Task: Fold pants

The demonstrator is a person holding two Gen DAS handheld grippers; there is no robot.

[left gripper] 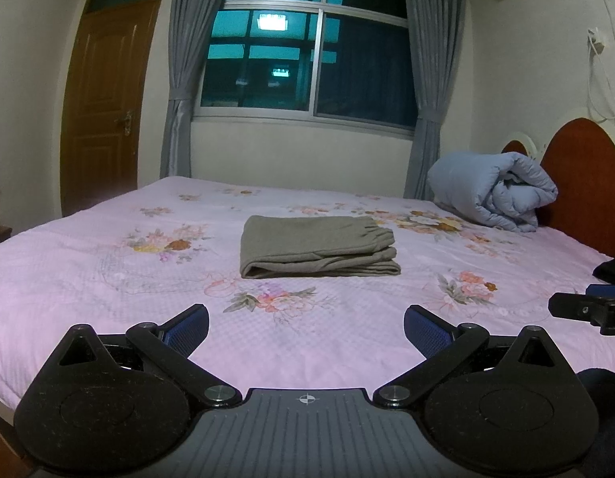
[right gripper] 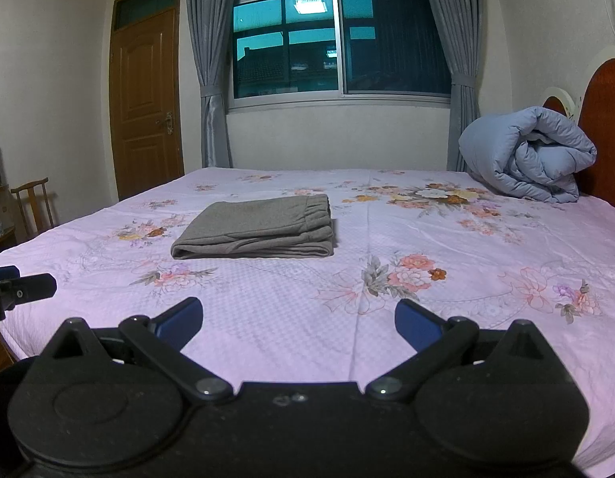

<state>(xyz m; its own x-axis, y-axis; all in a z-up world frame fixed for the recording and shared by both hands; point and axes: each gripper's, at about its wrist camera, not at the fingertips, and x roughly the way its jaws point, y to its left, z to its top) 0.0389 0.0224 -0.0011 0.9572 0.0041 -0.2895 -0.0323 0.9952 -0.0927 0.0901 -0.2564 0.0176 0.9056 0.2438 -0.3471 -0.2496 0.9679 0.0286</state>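
Pants: grey-brown, folded in a flat stacked rectangle, elastic waistband on top, mid bed on pink floral sheet. Rolled blue duvet beyond pants, by headboard. Left gripper & right gripper: jaws spread wide, empty, well short of pants, nothing between.

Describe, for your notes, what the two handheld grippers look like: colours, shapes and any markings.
Left gripper: black linkage arms on rounded, teardrop-shaped black housings with silver pivot bolts, blue textured pads, and a grey ribbed centre plate bearing a small crosshair mark. Right gripper: the same black build with blue pads, but a plain black centre plate. No cables or sleeves are visible.
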